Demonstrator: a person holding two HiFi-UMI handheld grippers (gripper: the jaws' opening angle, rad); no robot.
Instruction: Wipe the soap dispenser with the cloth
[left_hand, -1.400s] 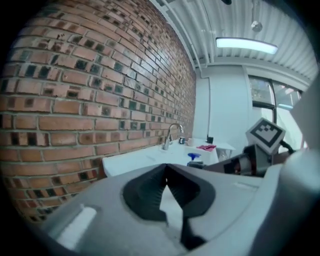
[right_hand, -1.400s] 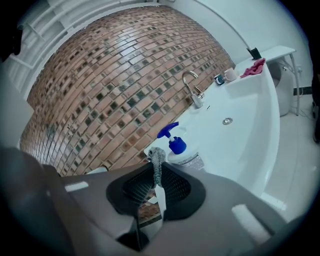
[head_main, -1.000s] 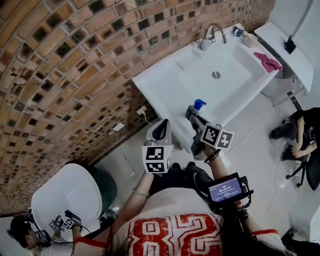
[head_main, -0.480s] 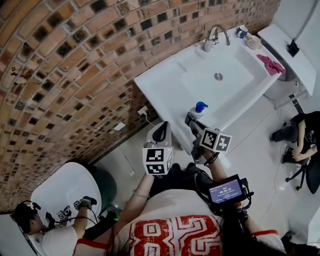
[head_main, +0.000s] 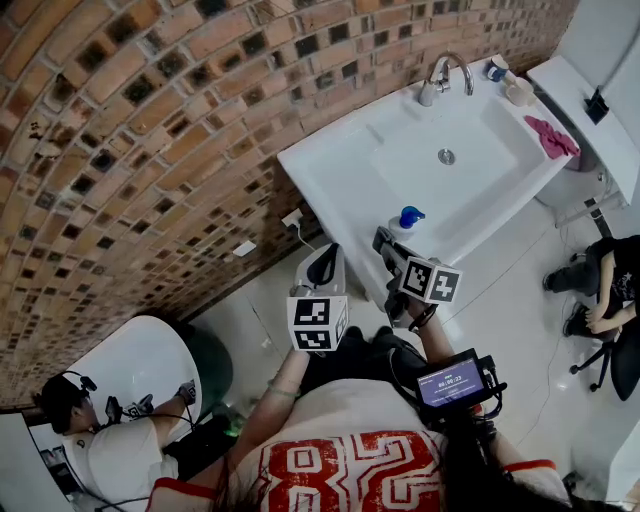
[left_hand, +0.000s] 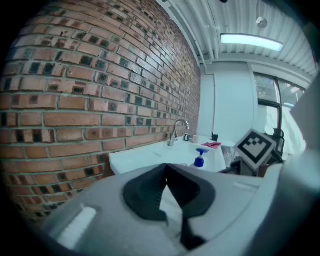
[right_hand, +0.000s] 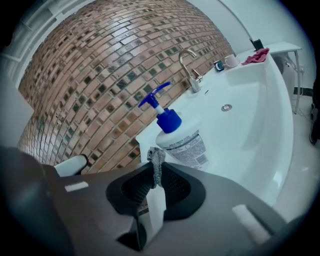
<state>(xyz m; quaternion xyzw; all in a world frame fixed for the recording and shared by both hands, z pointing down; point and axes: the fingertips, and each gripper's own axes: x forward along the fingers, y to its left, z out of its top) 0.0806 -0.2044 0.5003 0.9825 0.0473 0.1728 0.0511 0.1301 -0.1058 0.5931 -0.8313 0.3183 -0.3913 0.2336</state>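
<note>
The soap dispenser (head_main: 405, 222), a white bottle with a blue pump, stands on the near corner of the white sink (head_main: 340, 170). In the right gripper view the dispenser (right_hand: 179, 141) is just beyond my right gripper (right_hand: 154, 172). That gripper's jaws are closed, with a small grey frayed bit at the tips that I cannot identify. From the head view my right gripper (head_main: 384, 241) is just short of the bottle. My left gripper (head_main: 322, 263) hangs left of it, shut and empty, off the sink. A pink cloth (head_main: 552, 135) lies at the sink's far right end, far from both grippers.
A chrome faucet (head_main: 445, 75) and two small cups (head_main: 508, 82) stand at the sink's back edge by the brick wall (head_main: 150, 150). One person sits at the right (head_main: 600, 290). Another crouches at a second sink, lower left (head_main: 100, 440). A wall socket (head_main: 292, 218) is below the sink.
Both grippers keep the same pose near the sink's corner. The head view has drifted, so the sink sits slightly lower and further right. The person at lower left has shifted.
</note>
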